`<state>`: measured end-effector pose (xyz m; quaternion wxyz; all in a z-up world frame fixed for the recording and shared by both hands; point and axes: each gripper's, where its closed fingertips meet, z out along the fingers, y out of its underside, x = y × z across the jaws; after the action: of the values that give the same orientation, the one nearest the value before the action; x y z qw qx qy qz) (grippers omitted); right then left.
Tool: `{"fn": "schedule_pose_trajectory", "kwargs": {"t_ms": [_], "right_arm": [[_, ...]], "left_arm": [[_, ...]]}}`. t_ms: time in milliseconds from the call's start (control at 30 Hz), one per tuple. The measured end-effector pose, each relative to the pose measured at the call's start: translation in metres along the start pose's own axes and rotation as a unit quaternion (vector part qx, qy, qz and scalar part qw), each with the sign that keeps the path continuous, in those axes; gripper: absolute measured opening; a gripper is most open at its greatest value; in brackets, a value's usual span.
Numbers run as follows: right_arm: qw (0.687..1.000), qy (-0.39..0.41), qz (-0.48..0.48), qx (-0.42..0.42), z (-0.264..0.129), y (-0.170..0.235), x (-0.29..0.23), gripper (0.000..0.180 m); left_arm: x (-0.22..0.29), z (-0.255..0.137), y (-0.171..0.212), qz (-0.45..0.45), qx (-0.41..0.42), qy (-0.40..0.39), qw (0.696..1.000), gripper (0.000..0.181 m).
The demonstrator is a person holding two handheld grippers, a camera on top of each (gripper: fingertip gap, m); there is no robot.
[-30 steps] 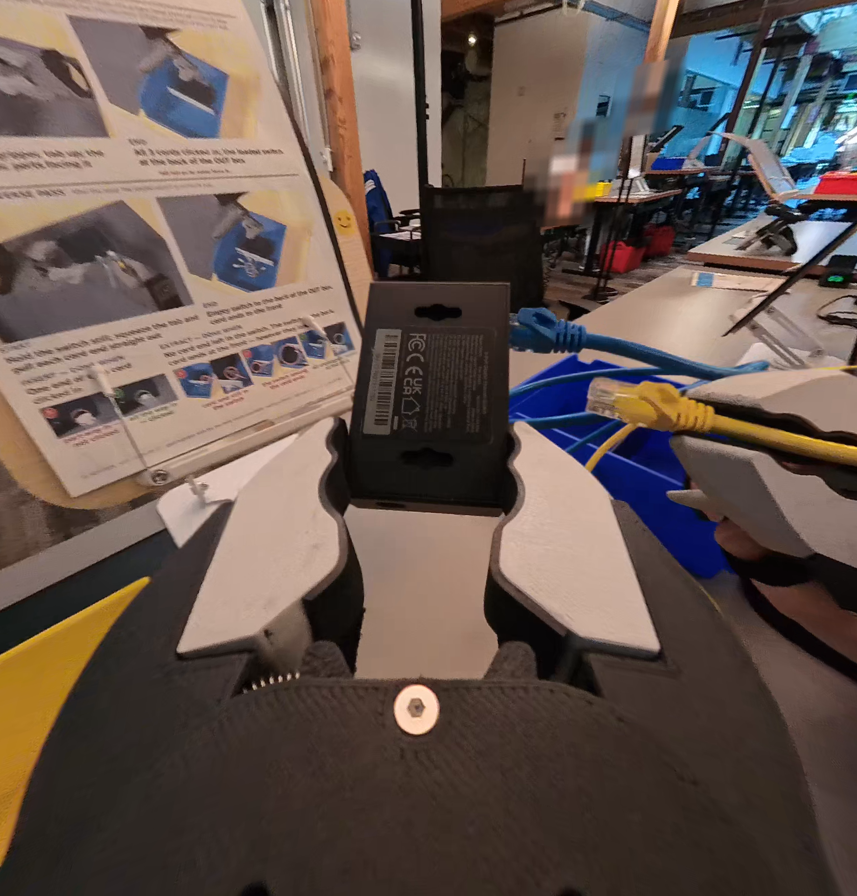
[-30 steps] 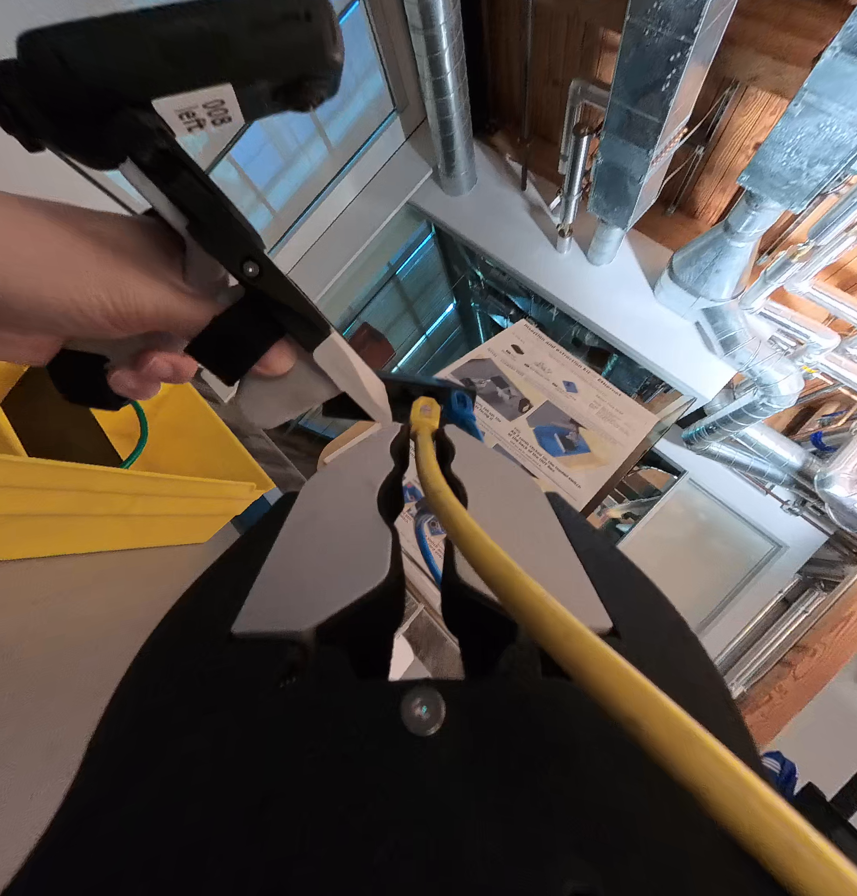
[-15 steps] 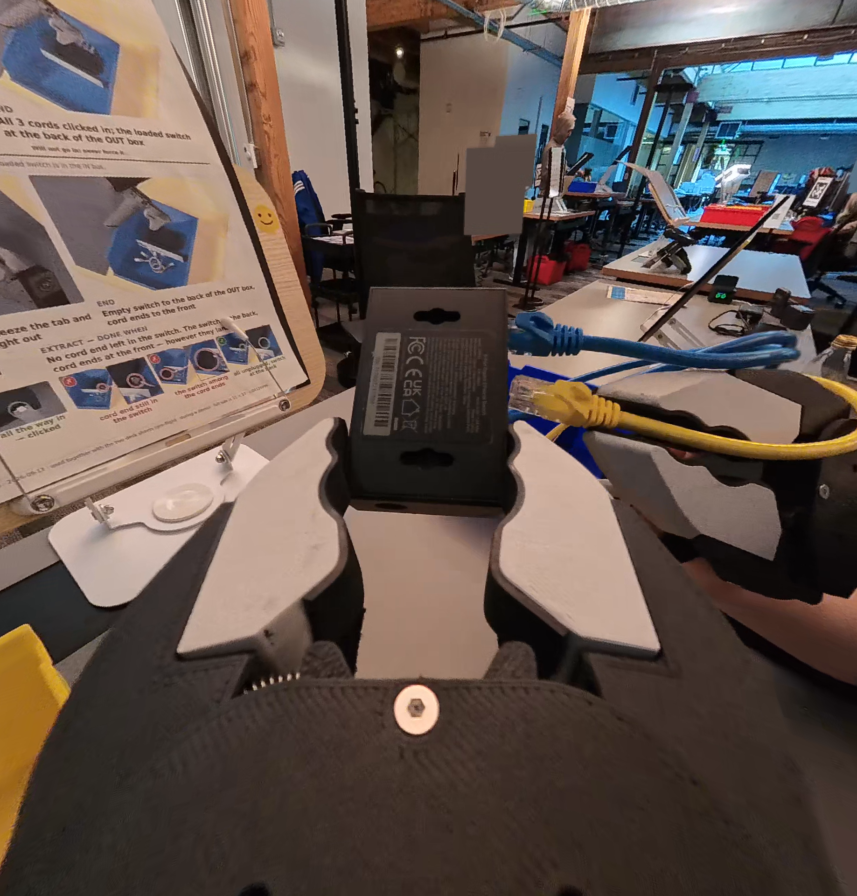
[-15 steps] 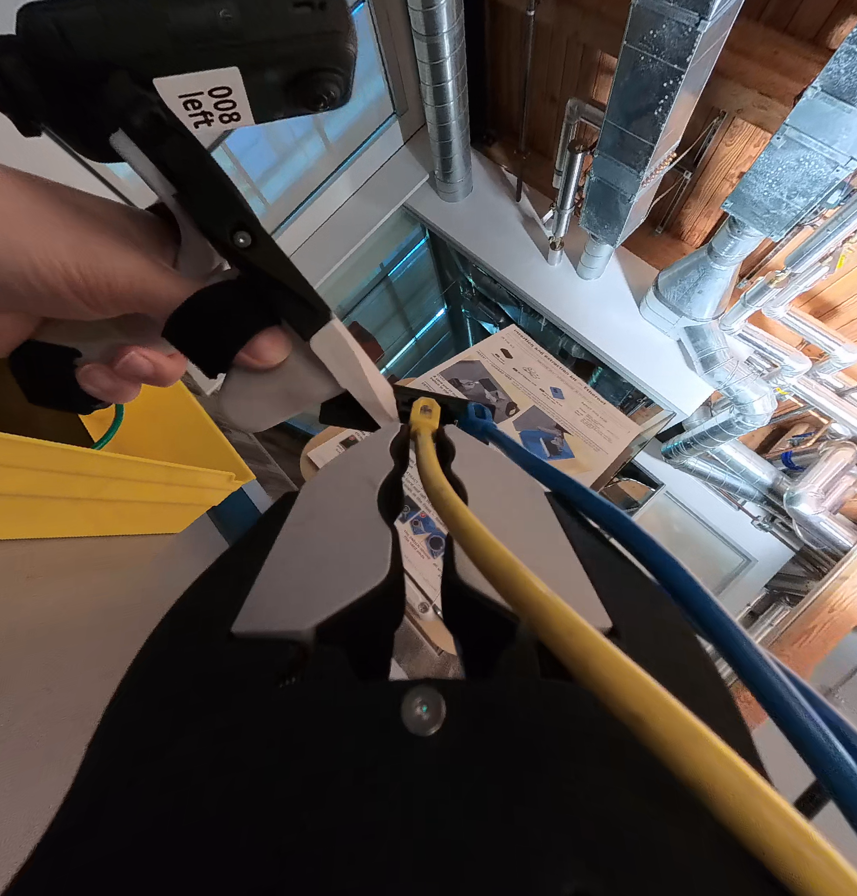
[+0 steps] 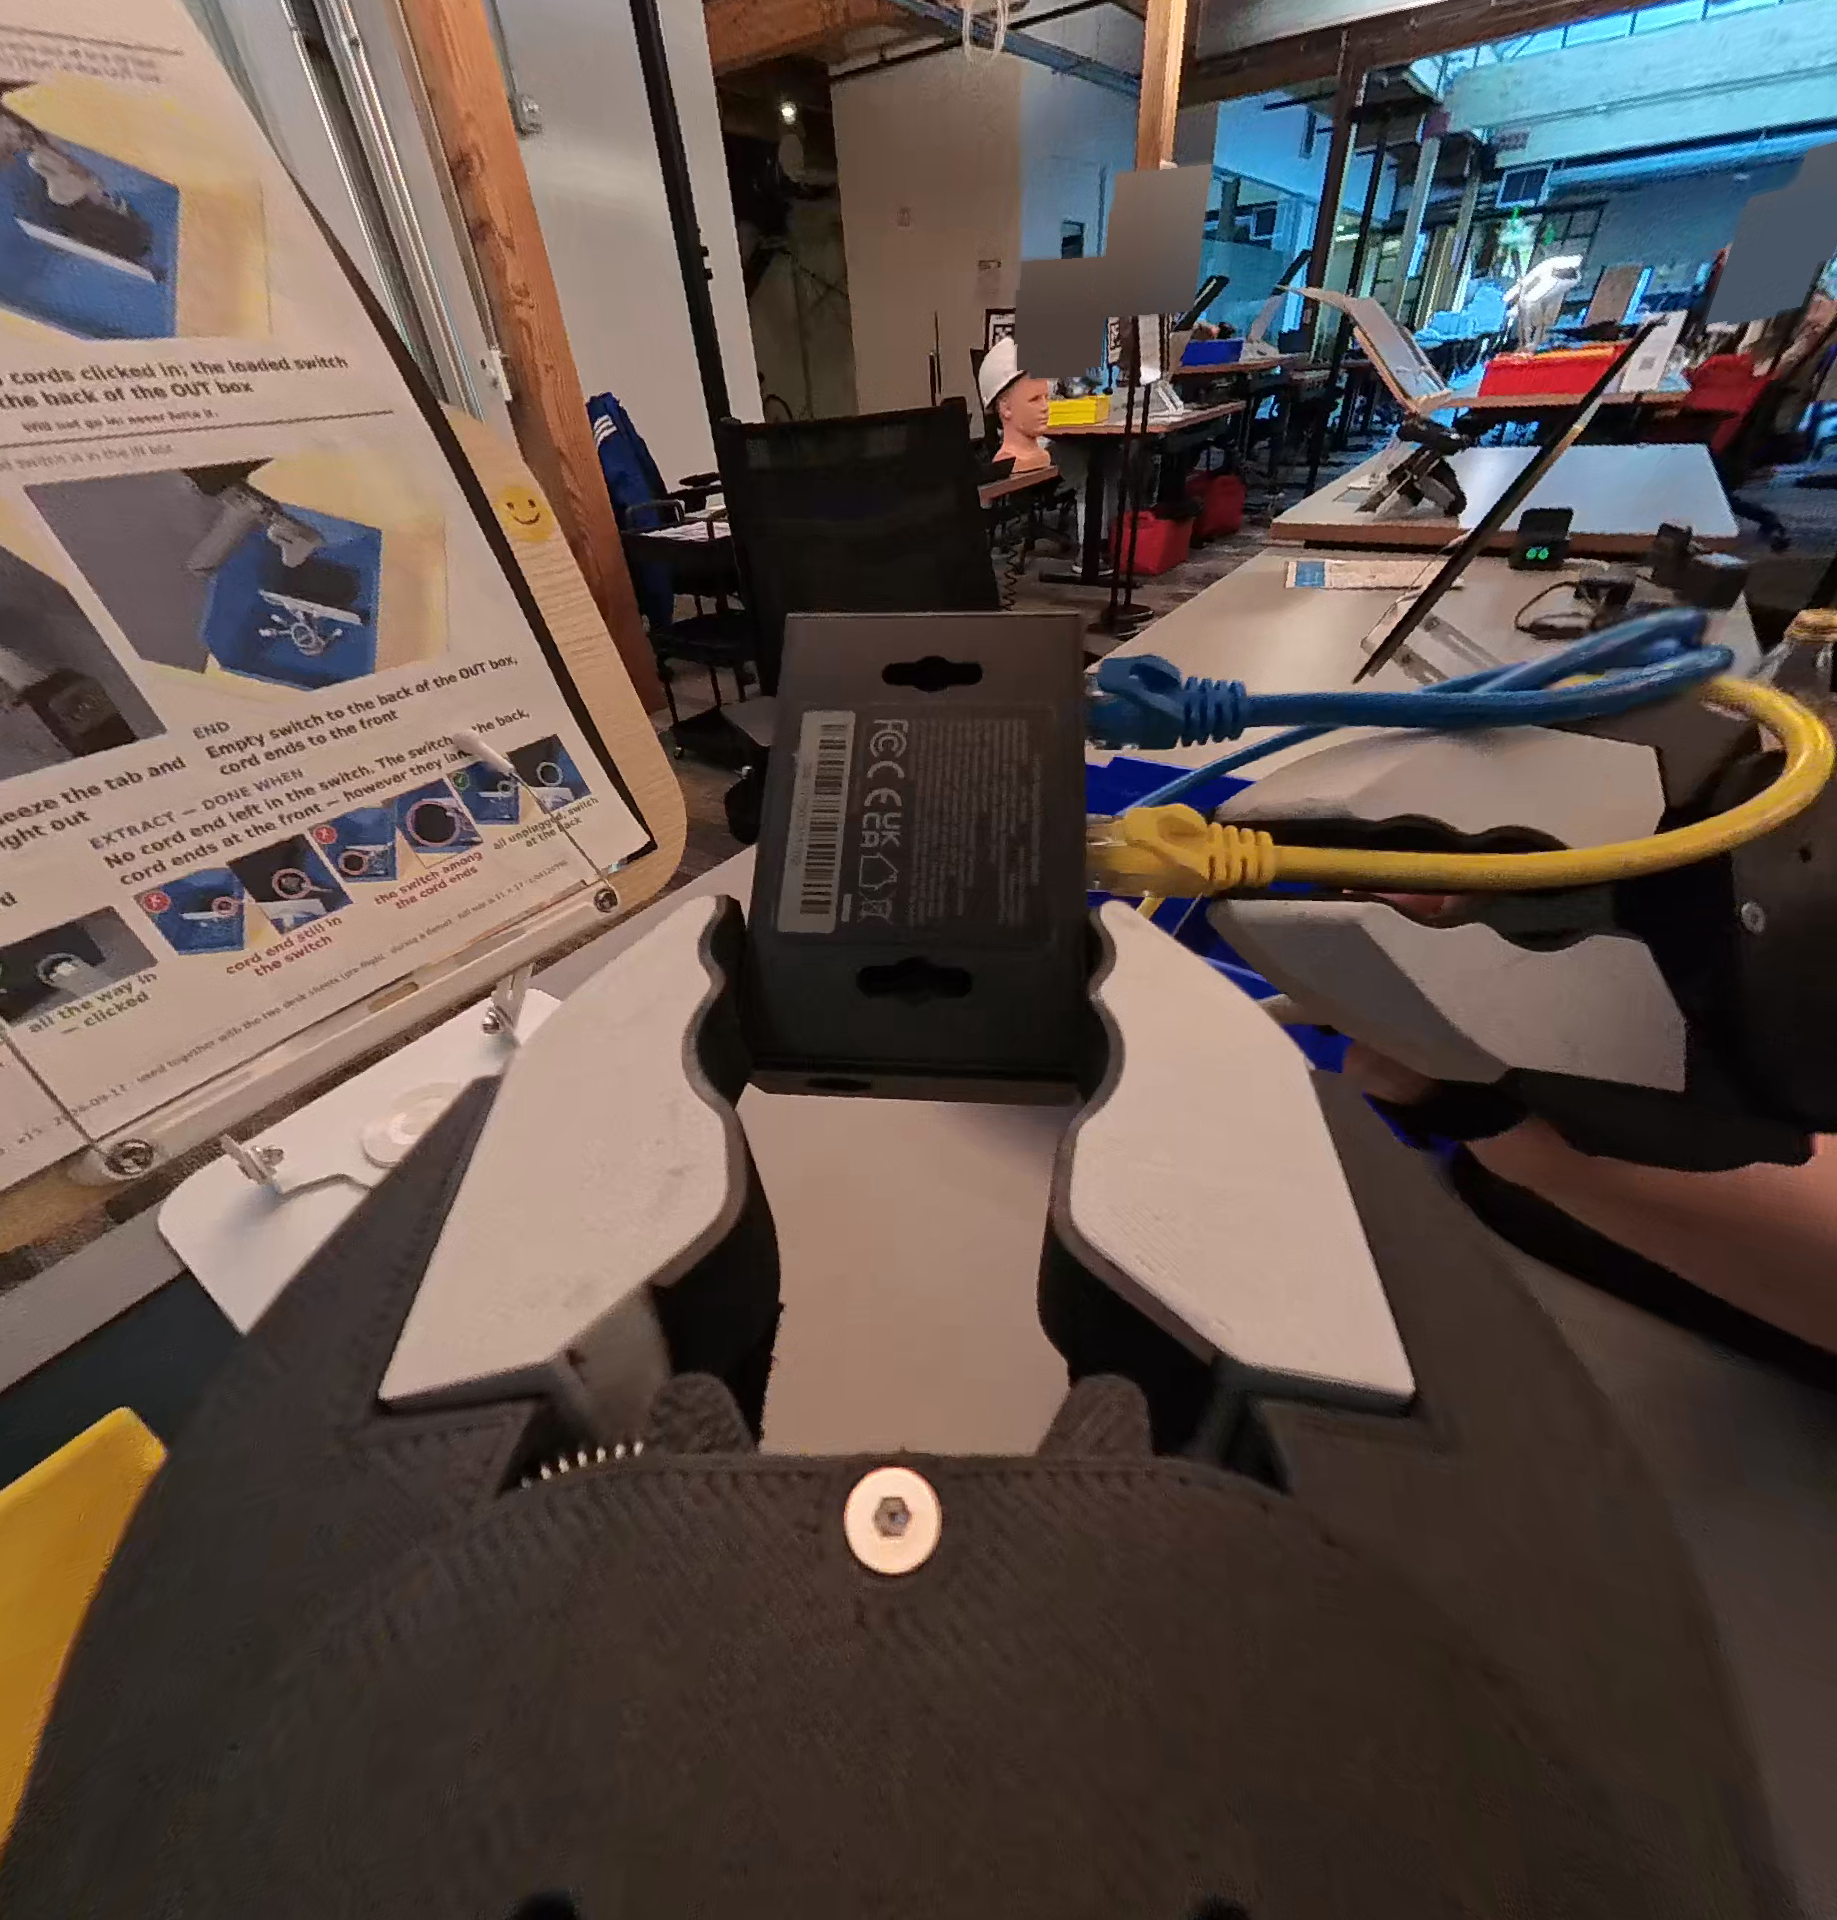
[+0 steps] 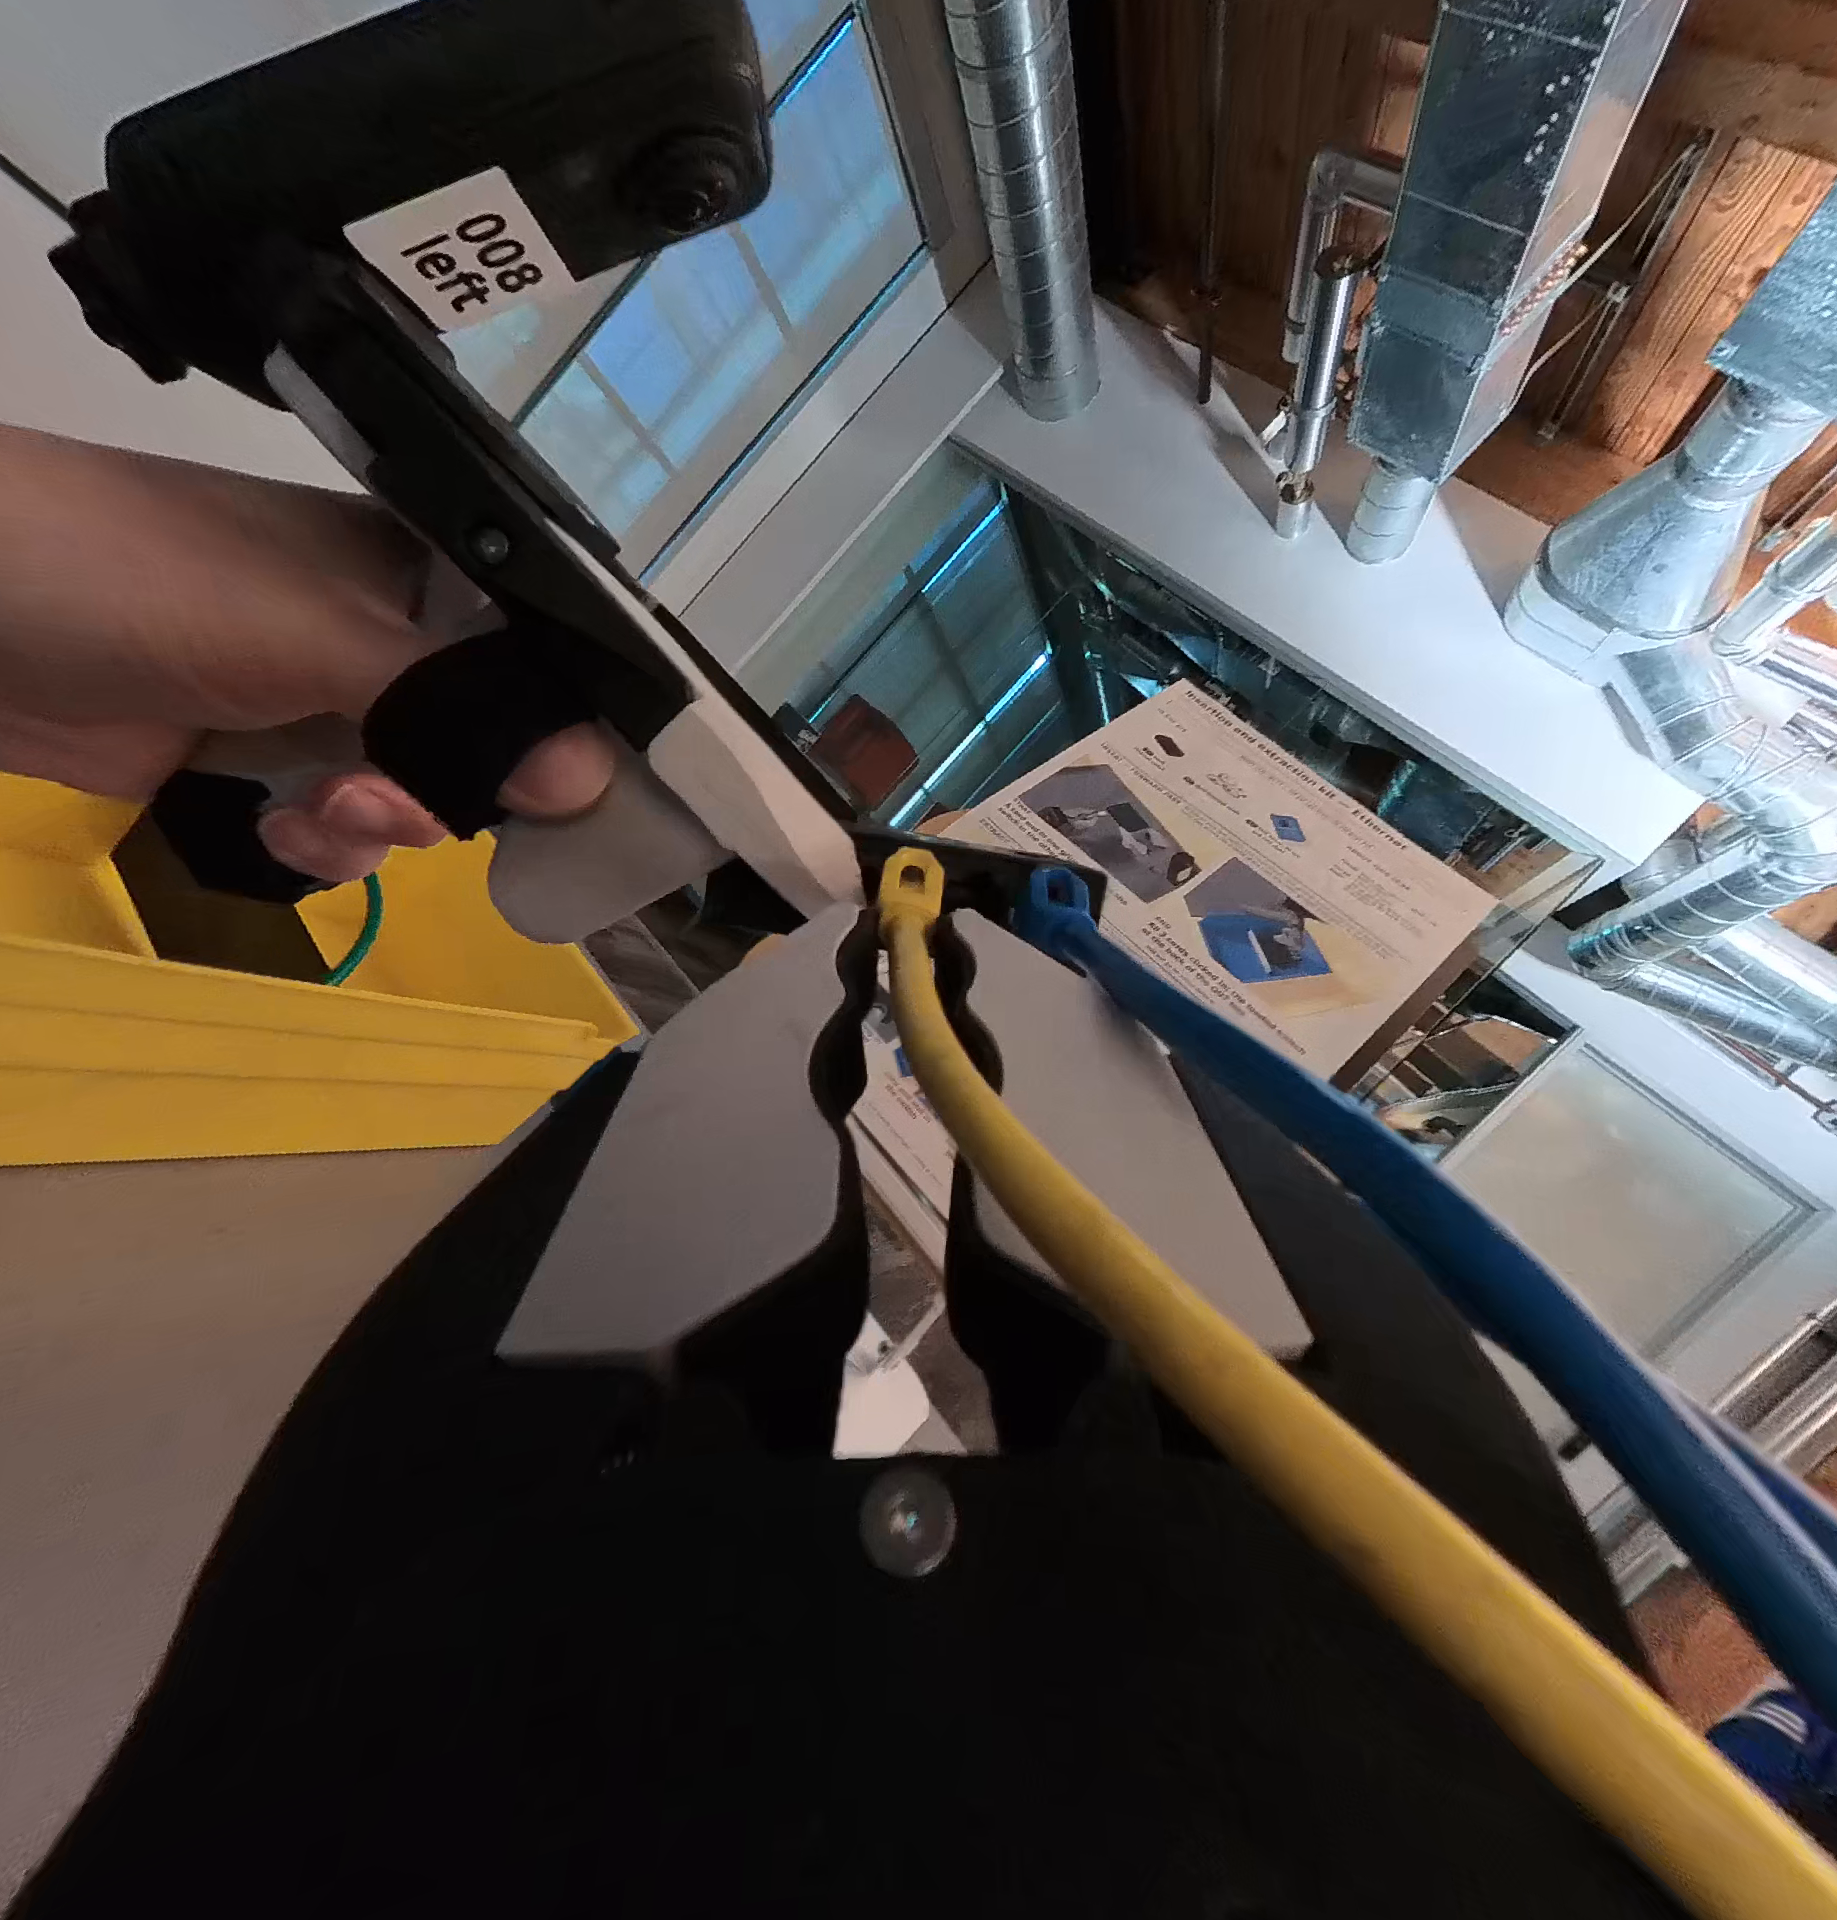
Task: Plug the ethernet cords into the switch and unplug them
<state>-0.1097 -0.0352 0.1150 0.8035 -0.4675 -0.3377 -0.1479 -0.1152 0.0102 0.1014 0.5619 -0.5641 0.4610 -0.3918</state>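
My left gripper (image 5: pixel 909 935) is shut on the black switch (image 5: pixel 914 831) and holds it upright above the table, label side toward the camera. A blue cord (image 5: pixel 1163 707) is plugged into the switch's right side. My right gripper (image 5: pixel 1220 868) is shut on the yellow cord (image 5: pixel 1163 852), whose plug touches the switch's right side below the blue plug. I cannot tell how deep it sits. In the right wrist view, my right gripper (image 6: pixel 909 940) holds the yellow plug (image 6: pixel 909 883) against the switch (image 6: pixel 981 873), beside the blue plug (image 6: pixel 1059 904).
An instruction sheet on a stand (image 5: pixel 270 623) stands to the left. A blue bin (image 5: pixel 1309 1044) sits behind the right gripper. A yellow bin (image 6: pixel 270 1039) holding a green cord (image 6: pixel 358 935) is at the left. A person's hand (image 6: pixel 166 644) grips the left gripper.
The right gripper has carried the yellow plug leftward, from a gap away up against the switch's side. The left gripper still holds the switch, turned slightly.
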Motion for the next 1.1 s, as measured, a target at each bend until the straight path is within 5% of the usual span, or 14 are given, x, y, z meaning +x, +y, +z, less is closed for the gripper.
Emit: {"fn": "schedule_pose_trajectory", "kwargs": {"t_ms": [667, 1100], "right_arm": [[0.999, -0.009, 0.021, 0.037, -0.010, -0.028, 0.007, 0.011], [0.997, -0.029, 0.068, 0.029, -0.005, -0.020, 0.013, 0.011]], "left_arm": [[0.022, -0.021, -0.031, 0.177, 0.045, -0.055, 0.982, 0.061], [0.013, -0.013, -0.030, 0.152, 0.040, -0.099, 0.983, 0.061]]}}
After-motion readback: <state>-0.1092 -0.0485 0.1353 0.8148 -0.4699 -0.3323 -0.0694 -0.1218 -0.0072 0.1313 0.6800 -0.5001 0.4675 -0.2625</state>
